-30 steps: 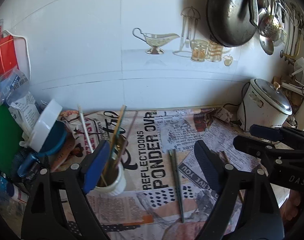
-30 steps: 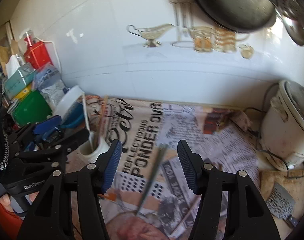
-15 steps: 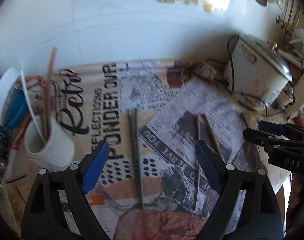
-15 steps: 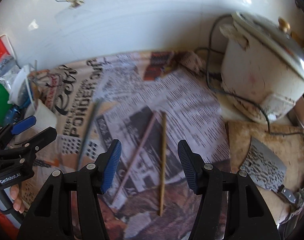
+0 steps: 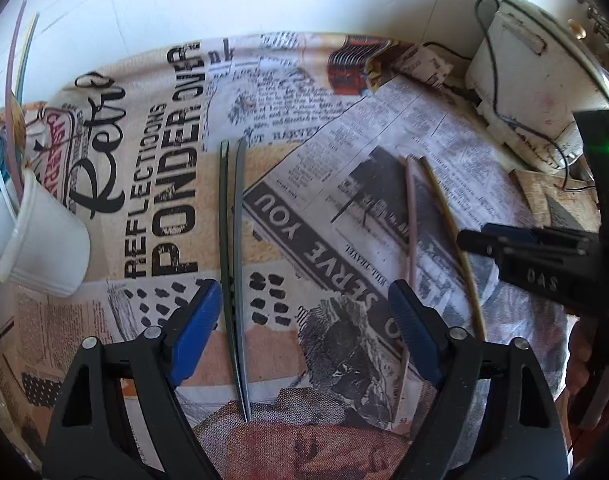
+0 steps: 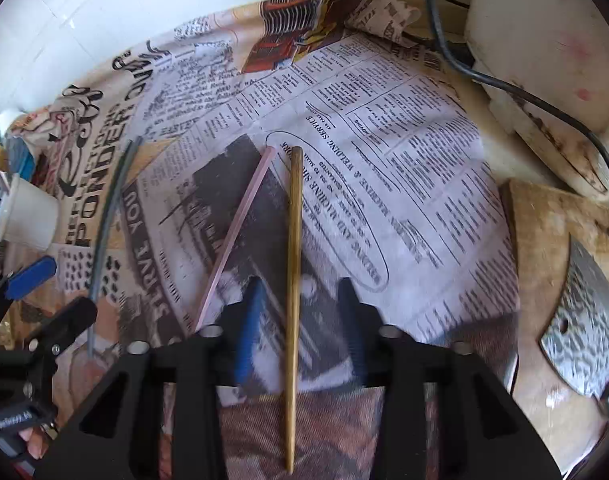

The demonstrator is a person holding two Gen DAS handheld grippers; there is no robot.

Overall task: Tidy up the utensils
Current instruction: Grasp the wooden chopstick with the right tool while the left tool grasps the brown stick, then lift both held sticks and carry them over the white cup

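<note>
While some sticks already stand in the cup (image 5: 36, 240), four chopsticks lie on the worktop (image 5: 304, 160): the wide-open left tool (image 5: 304, 312) straddles the grey pair (image 5: 234, 264), and the right tool (image 6: 300, 316), just closing, flanks the wooden one (image 6: 293, 264) ungripped.

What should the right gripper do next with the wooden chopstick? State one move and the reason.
Probably finish closing on it. The right gripper straddles the wooden chopstick, which lies flat on the newspaper-print cloth; its jaws have just been closing, yet gaps still show on both sides. Once pinched, it can go to the white cup.
</note>
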